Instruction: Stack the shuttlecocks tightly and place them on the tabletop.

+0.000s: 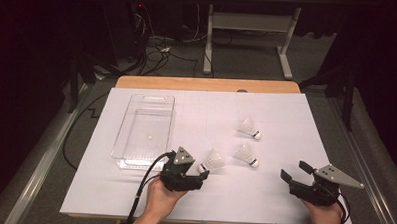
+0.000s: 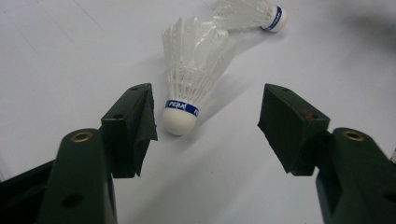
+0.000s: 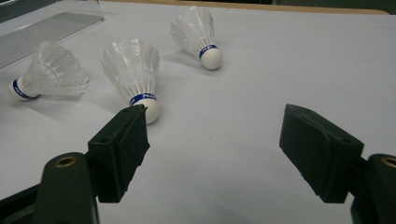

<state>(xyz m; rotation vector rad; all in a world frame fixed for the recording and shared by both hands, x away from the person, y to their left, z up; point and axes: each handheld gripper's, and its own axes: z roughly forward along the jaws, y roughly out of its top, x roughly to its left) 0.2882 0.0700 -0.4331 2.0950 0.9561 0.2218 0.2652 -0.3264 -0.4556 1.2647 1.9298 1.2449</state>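
Three white feather shuttlecocks with blue bands lie on the white table sheet (image 1: 286, 120). The nearest shuttlecock (image 1: 212, 160) (image 2: 194, 70) points its cork at my left gripper (image 1: 202, 172) (image 2: 208, 135). That cork sits between the open jaw tips, closer to the left one, and neither pad presses on it. A second shuttlecock (image 1: 246, 154) (image 2: 252, 14) (image 3: 133, 70) lies just right of it, and a third (image 1: 248, 128) (image 3: 196, 30) lies farther back. My right gripper (image 1: 294, 170) (image 3: 215, 144) rests open near the front right edge with nothing between its jaws.
A clear plastic tray (image 1: 146, 125) (image 3: 42, 30) stands on the left half of the sheet, just behind my left hand. The wooden table edge (image 1: 207, 84) runs along the back. Cables and table legs are on the floor beyond.
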